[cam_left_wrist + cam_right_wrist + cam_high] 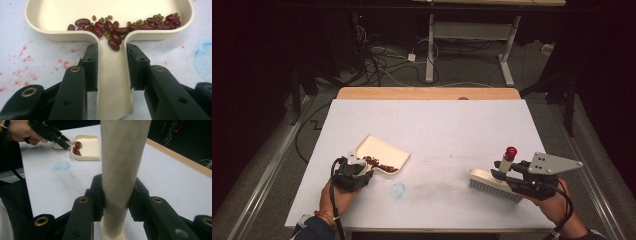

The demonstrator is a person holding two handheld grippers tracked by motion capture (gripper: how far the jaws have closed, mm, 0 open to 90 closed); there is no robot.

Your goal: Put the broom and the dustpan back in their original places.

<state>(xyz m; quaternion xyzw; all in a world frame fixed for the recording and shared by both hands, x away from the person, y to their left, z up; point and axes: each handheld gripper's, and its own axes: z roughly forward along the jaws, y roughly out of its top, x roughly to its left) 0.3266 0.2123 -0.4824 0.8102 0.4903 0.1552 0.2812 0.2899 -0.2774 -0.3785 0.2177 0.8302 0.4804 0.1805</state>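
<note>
Beans [117, 30] lay swept into our dustpan [384, 152] on the tabletop [452, 130]. Left tongs [111, 67] held its handle; right tongs [116, 195] held the brush [492, 184]. Next, we probably needed a level lift.

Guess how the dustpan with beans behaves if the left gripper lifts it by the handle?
The dustpan looks like thin rigid plastic: probably light and stiff. The beans lie loose against the handle-side wall, so tilting would likely roll them. Its open front could spill them.
</note>
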